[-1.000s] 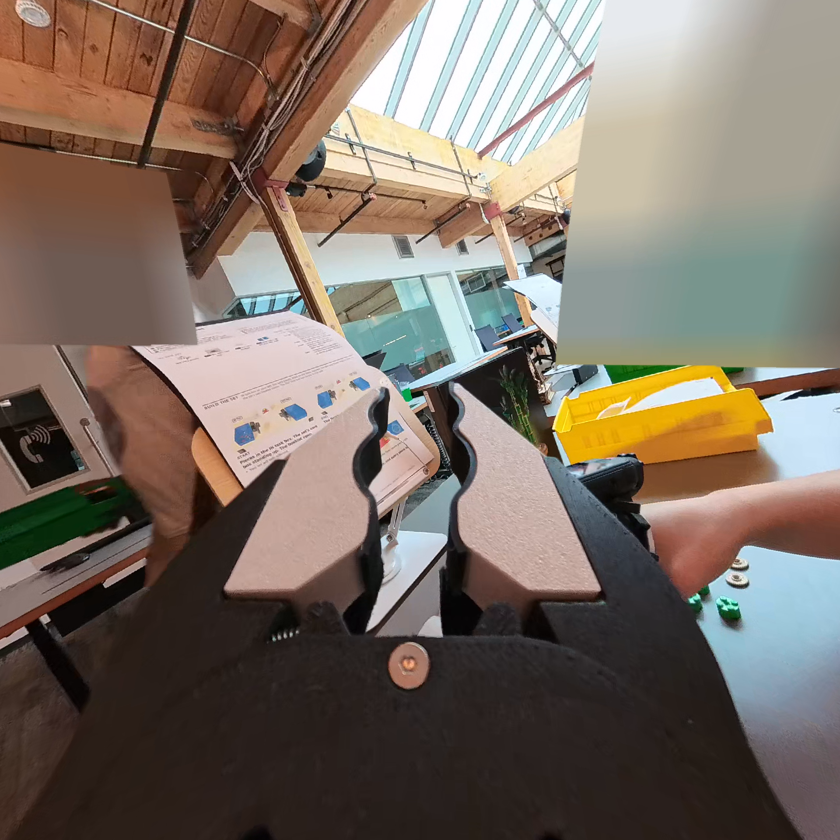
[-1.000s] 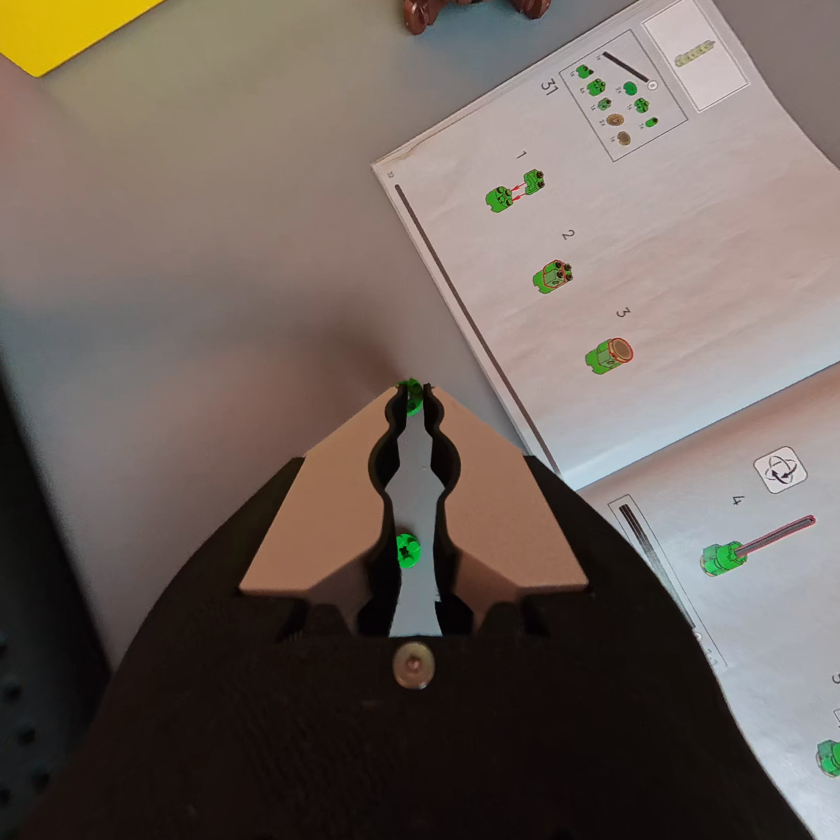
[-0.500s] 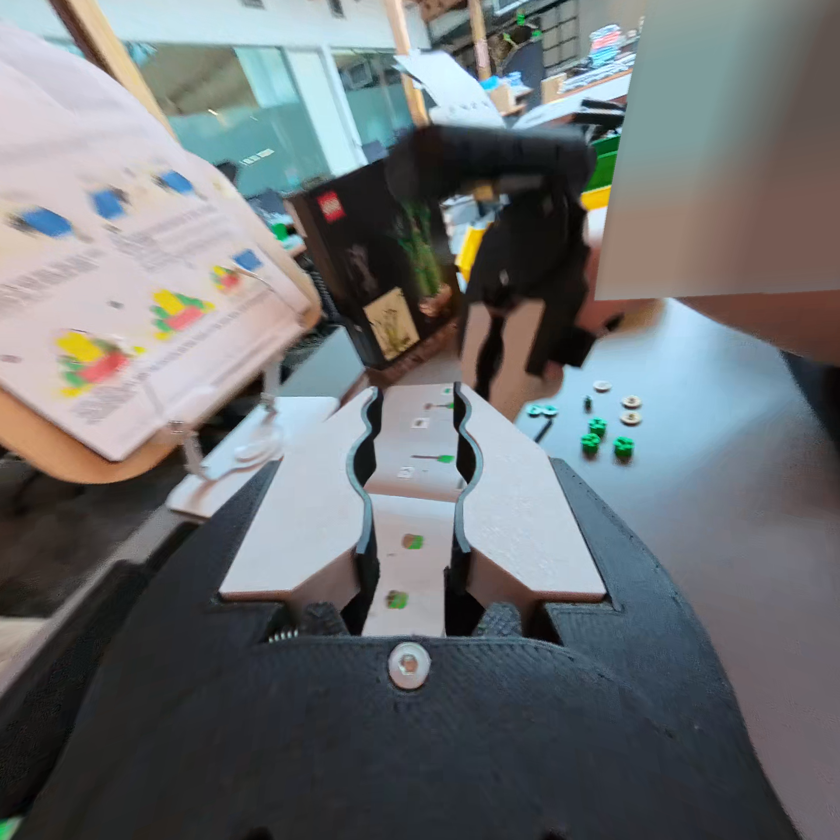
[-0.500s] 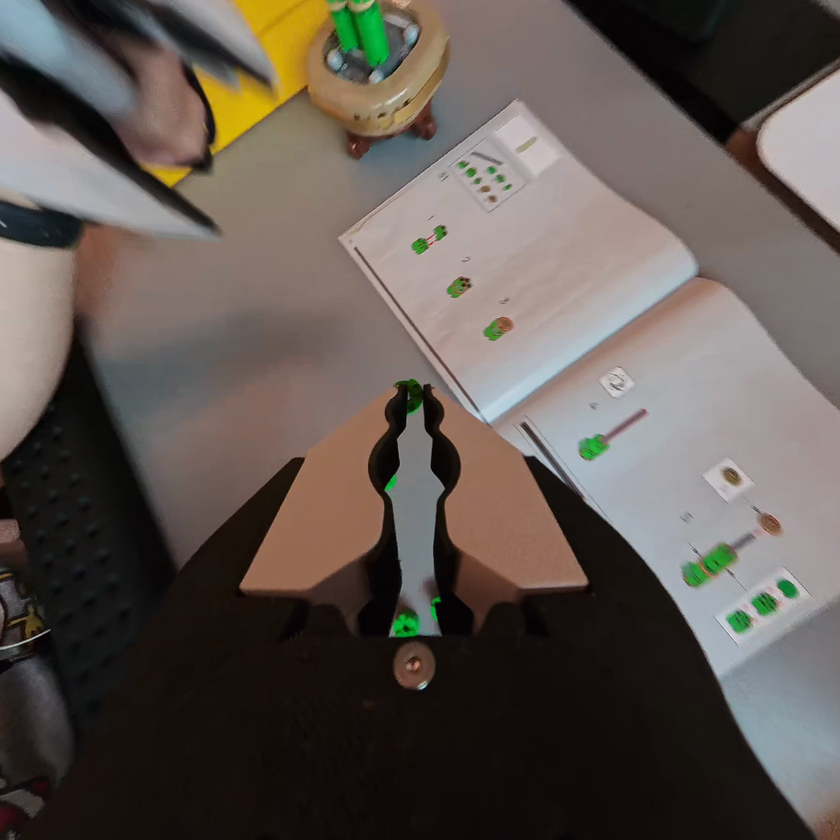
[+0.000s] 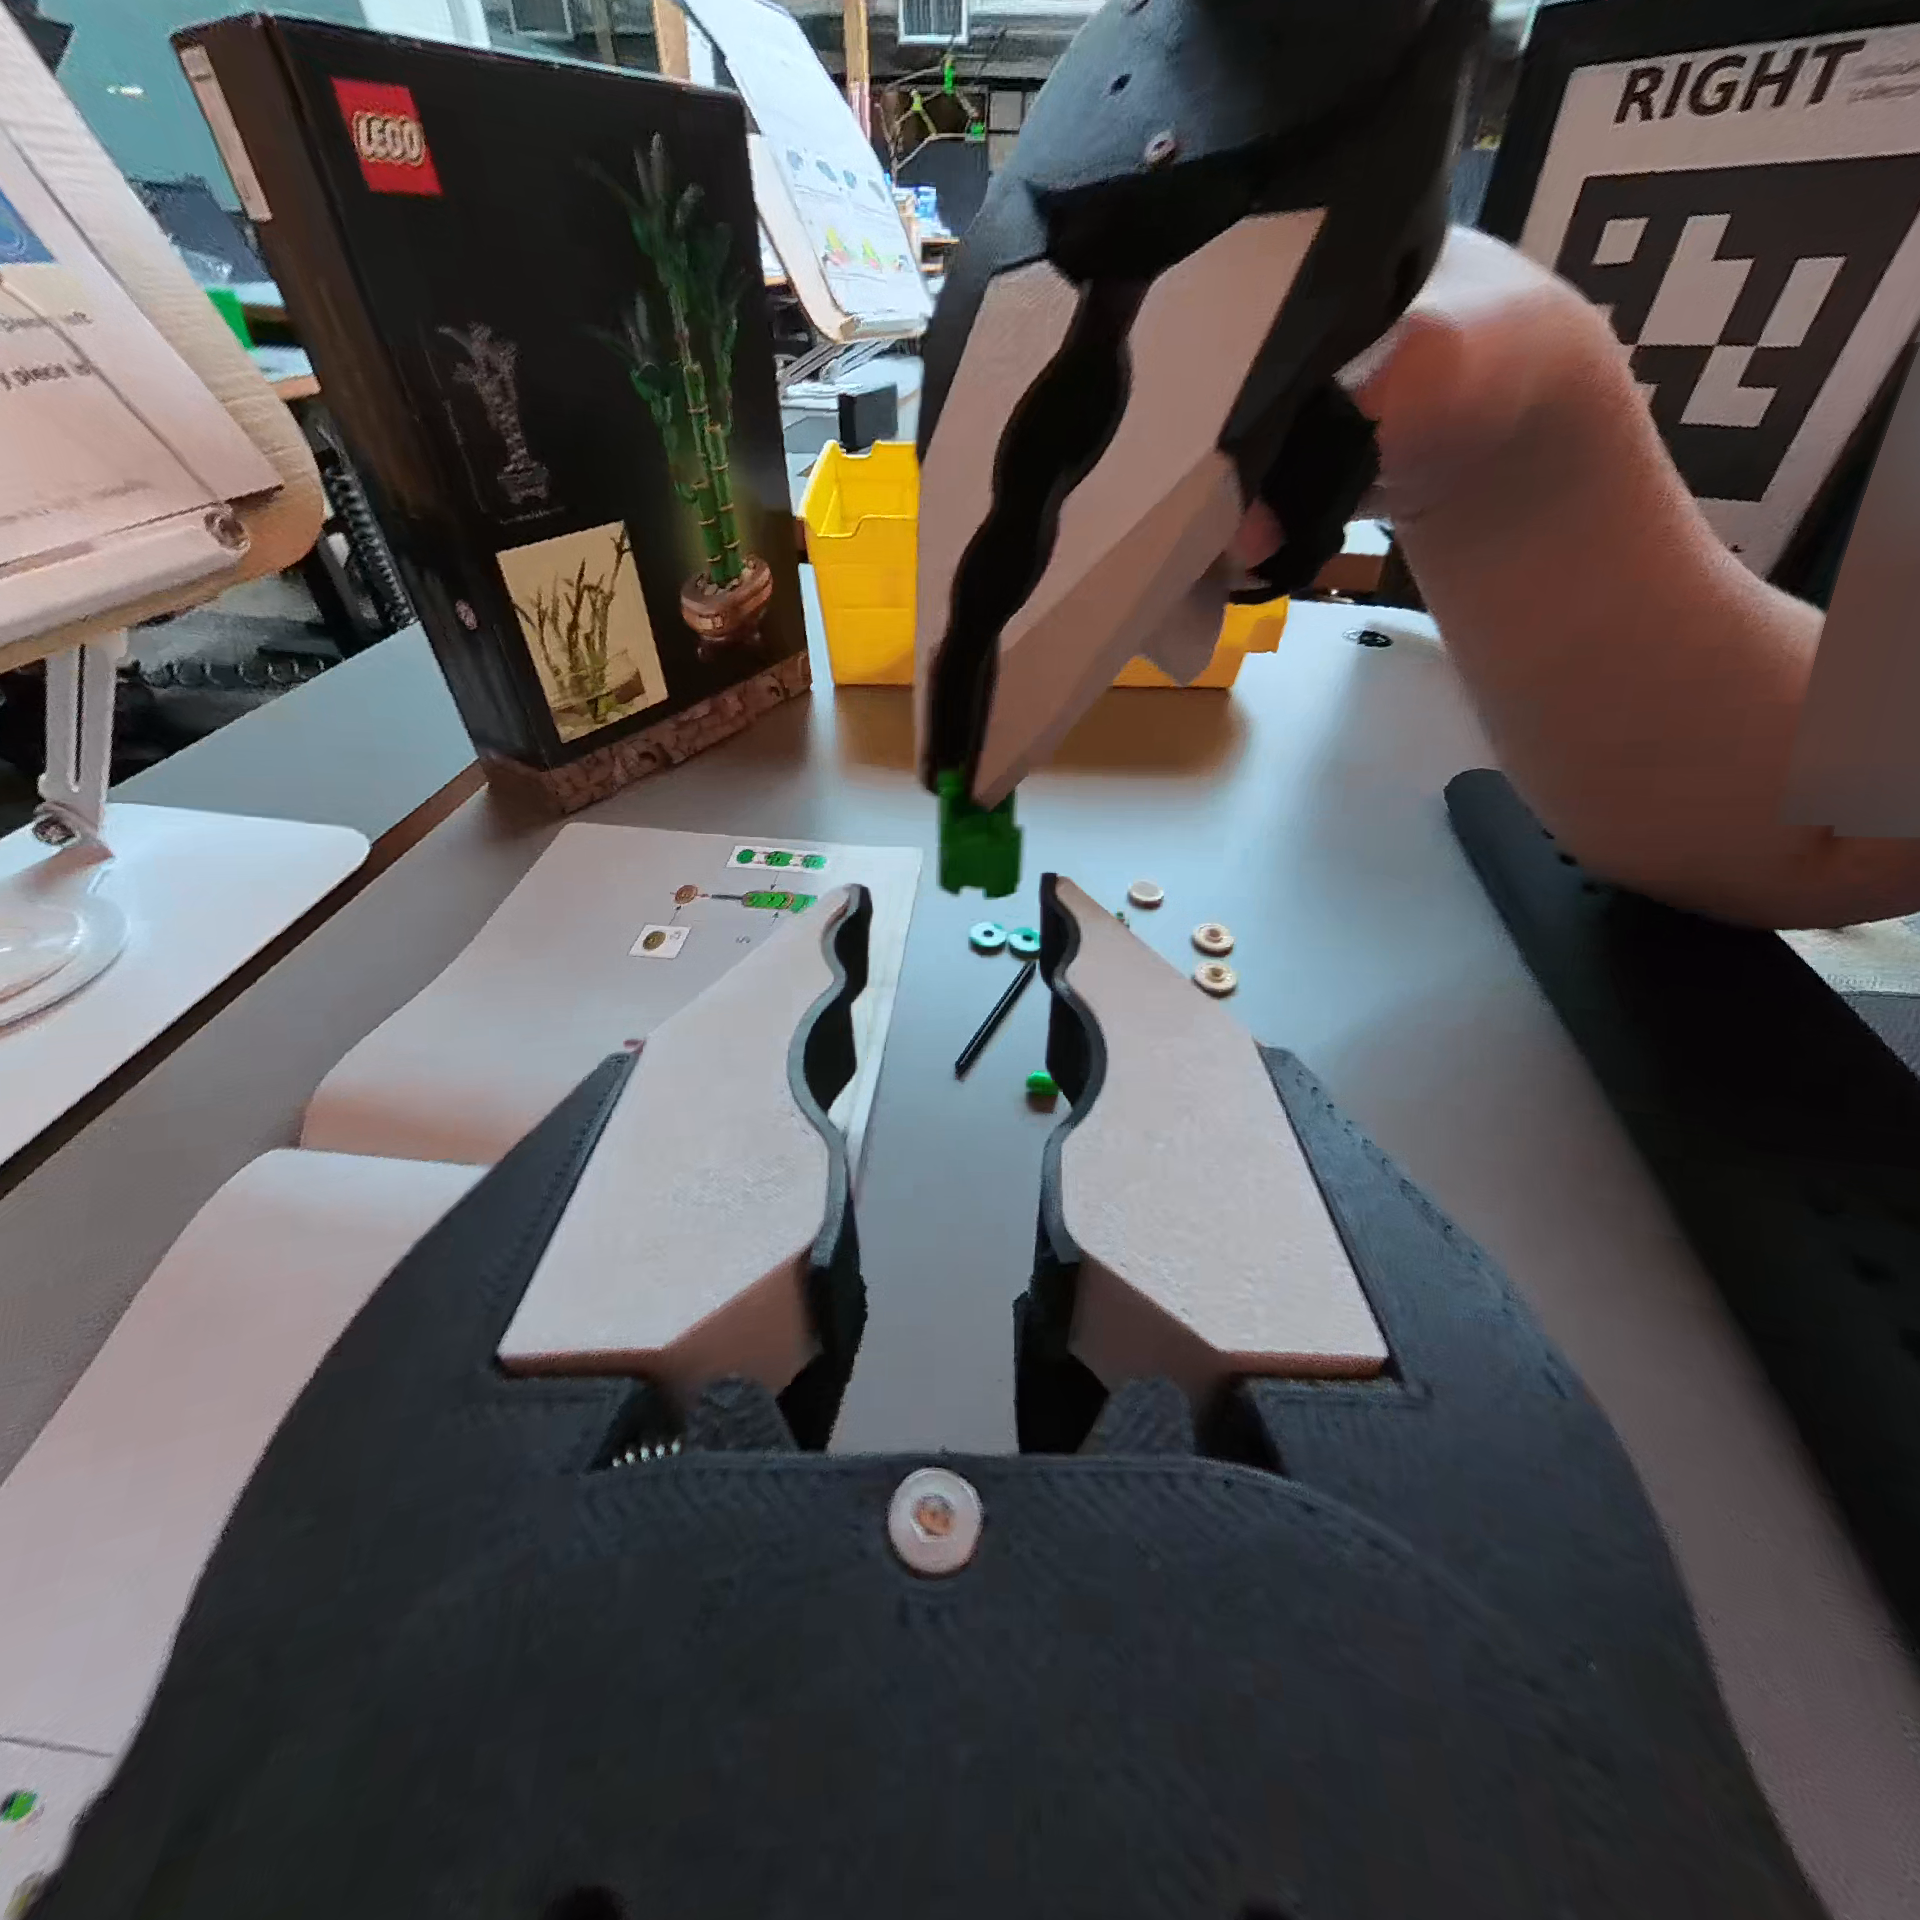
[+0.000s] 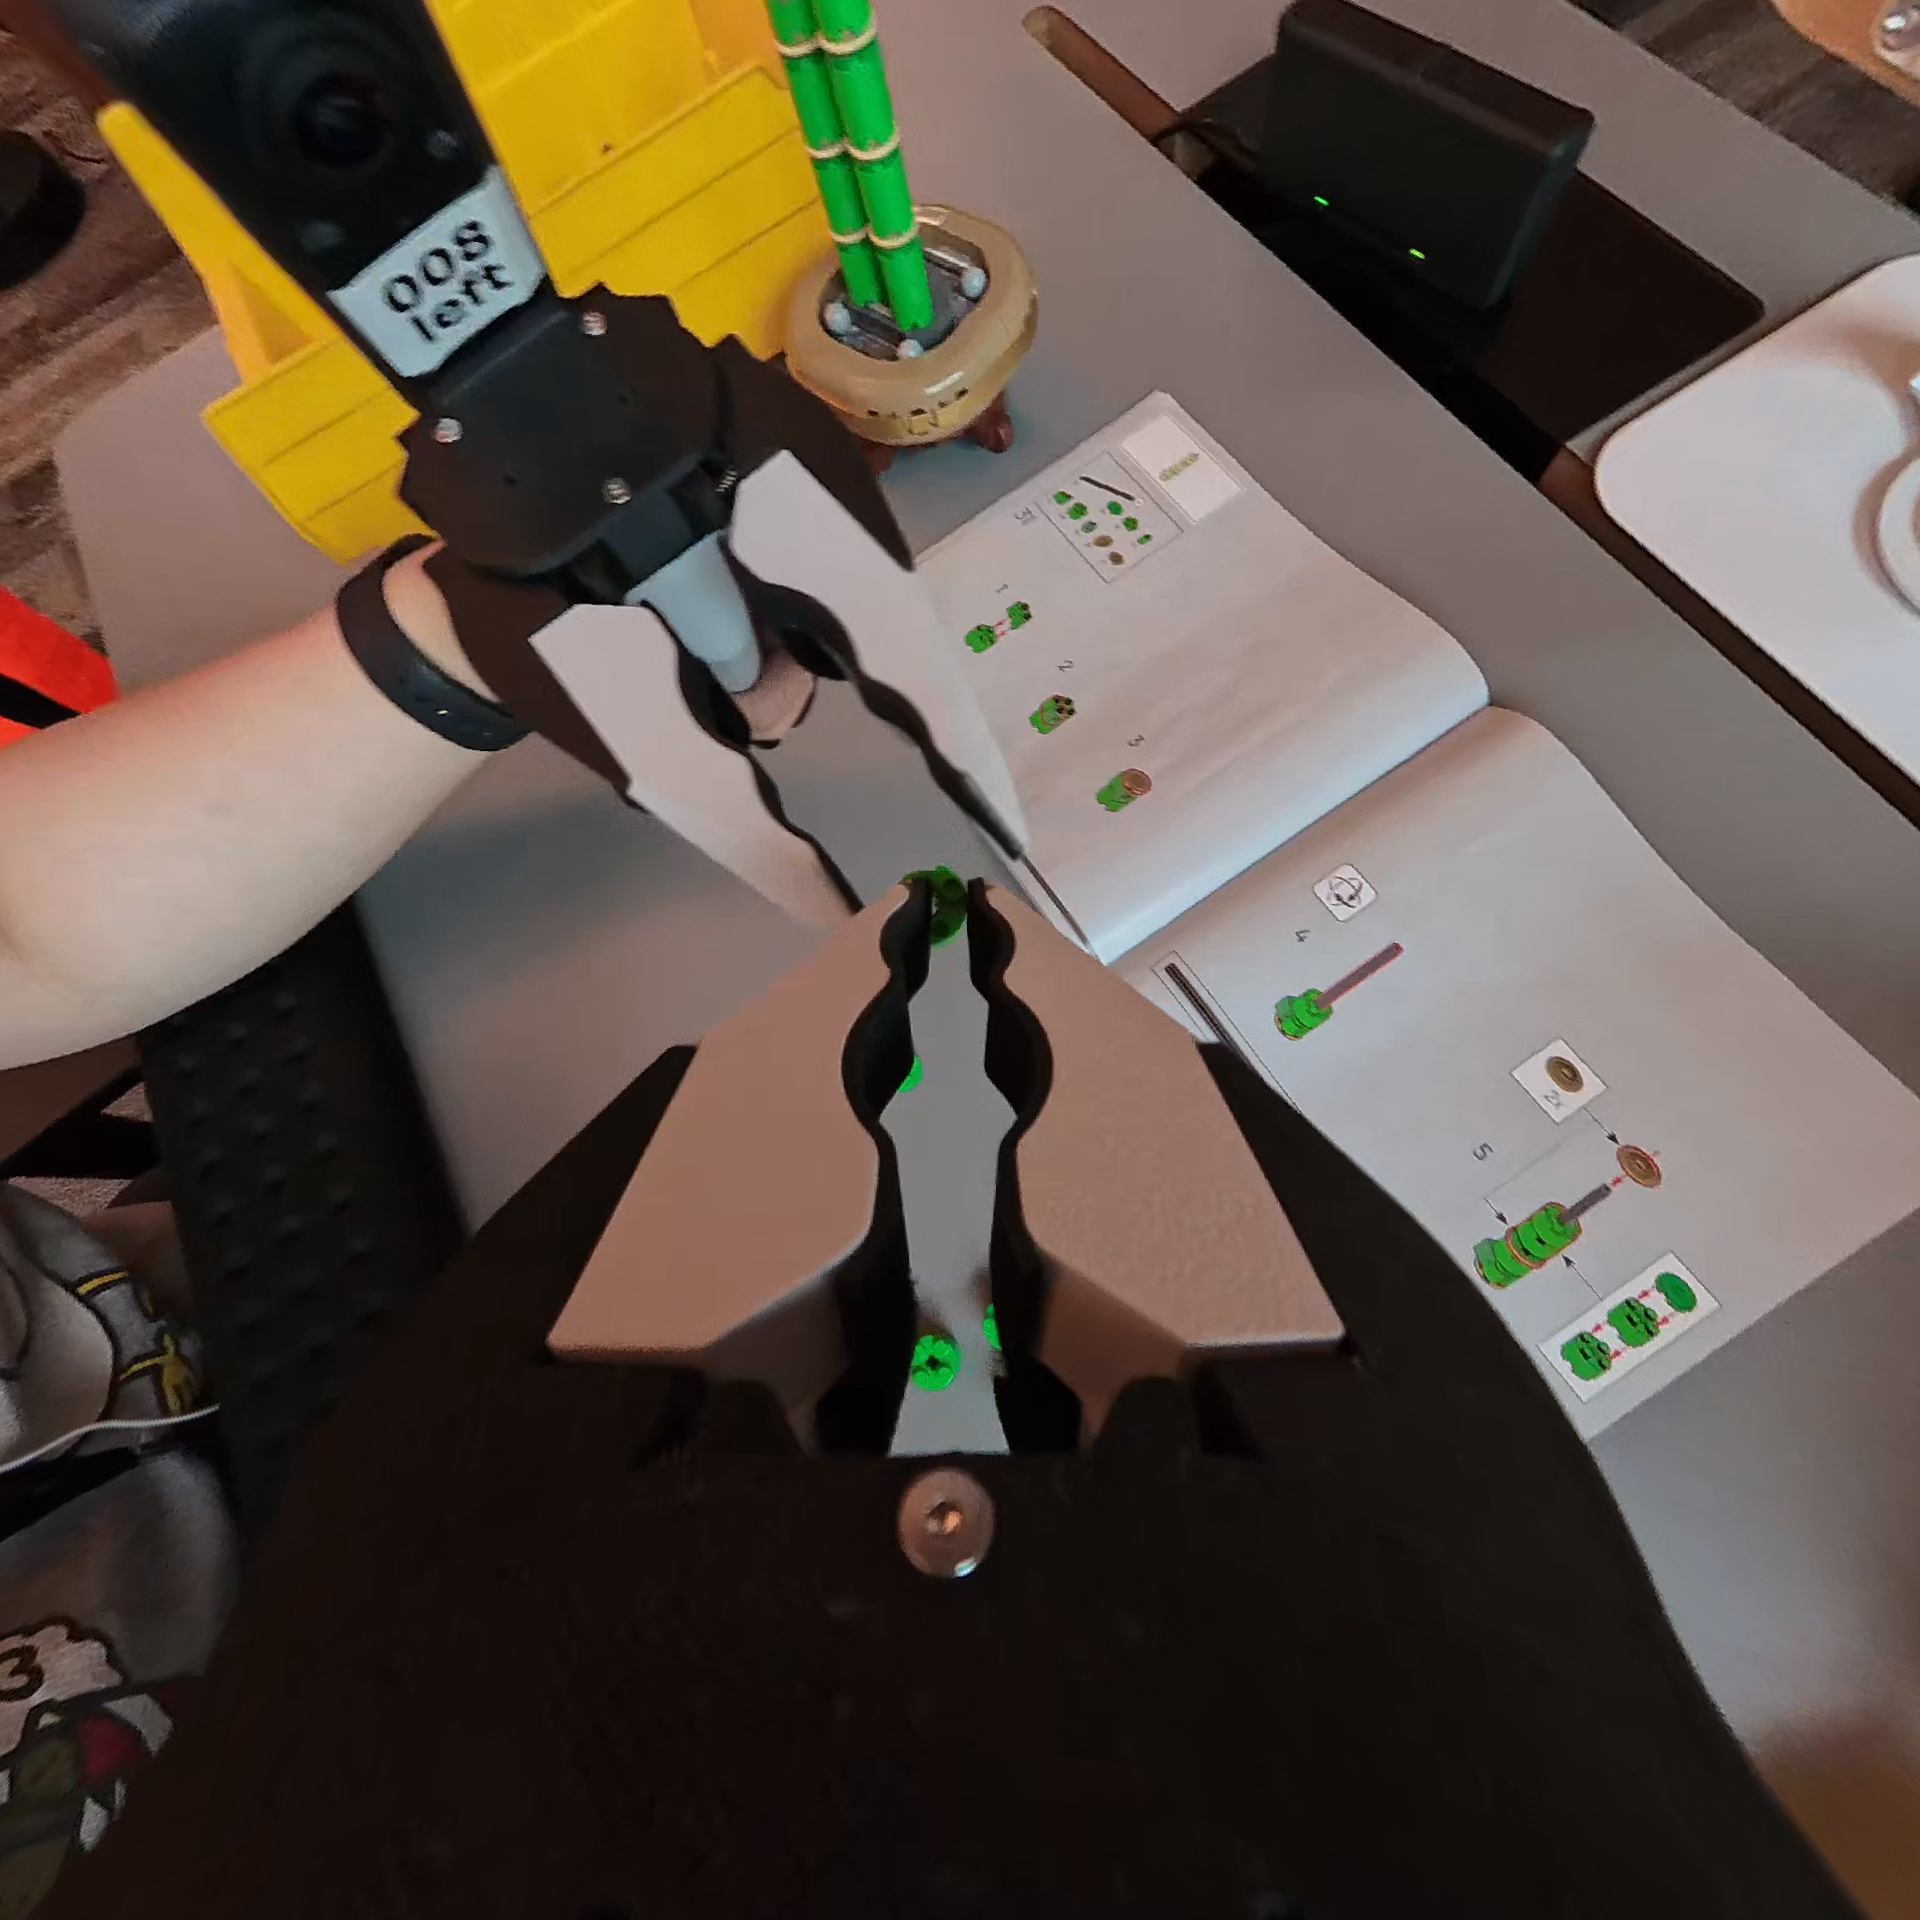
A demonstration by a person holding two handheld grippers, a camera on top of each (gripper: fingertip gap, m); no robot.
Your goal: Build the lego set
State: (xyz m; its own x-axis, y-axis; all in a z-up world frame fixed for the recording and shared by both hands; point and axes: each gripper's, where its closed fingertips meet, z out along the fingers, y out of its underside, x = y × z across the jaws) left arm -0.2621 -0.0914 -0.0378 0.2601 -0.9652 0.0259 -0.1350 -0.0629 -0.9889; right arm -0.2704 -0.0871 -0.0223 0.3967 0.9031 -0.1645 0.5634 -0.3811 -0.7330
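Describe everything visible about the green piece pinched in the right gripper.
The green piece is a small bright green plastic block, apparently stacked round bricks with notched sides, slightly blurred. The right gripper pinches its top between its fingertips, so it hangs upright, clear of the table and just beyond the open left gripper. From the right wrist view only its rounded end shows between the tips. Nothing else touches it.

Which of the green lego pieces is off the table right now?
The green piece pinched at the tip of the right tool, held above the table. The small green piece by the black rod lies loose.
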